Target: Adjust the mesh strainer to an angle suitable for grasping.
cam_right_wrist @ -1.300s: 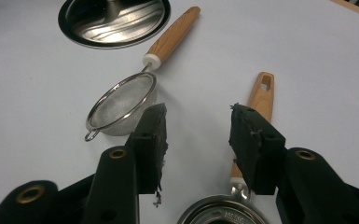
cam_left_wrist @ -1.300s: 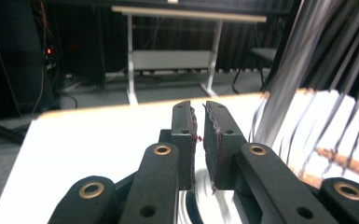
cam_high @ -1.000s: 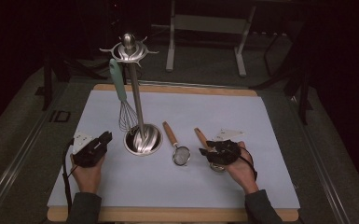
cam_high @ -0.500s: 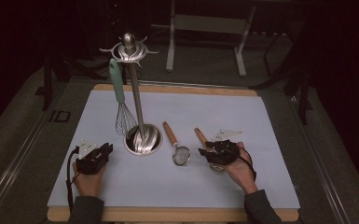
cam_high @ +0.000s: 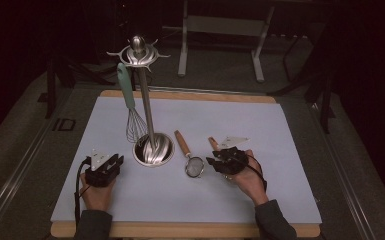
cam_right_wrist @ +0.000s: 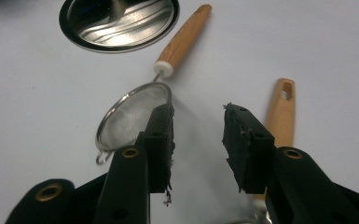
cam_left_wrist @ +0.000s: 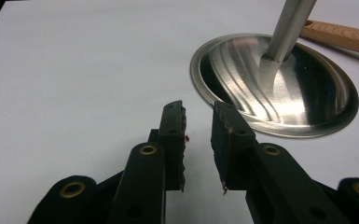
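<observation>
While the right gripper (cam_right_wrist: 198, 122), jaws just closing with nothing between them, hovers by the strainer (cam_right_wrist: 133, 119) at its ten o'clock, it should probably shift onto the wooden handle (cam_right_wrist: 184, 37). Left gripper (cam_left_wrist: 199, 122) stands empty, jaws just opening.
</observation>
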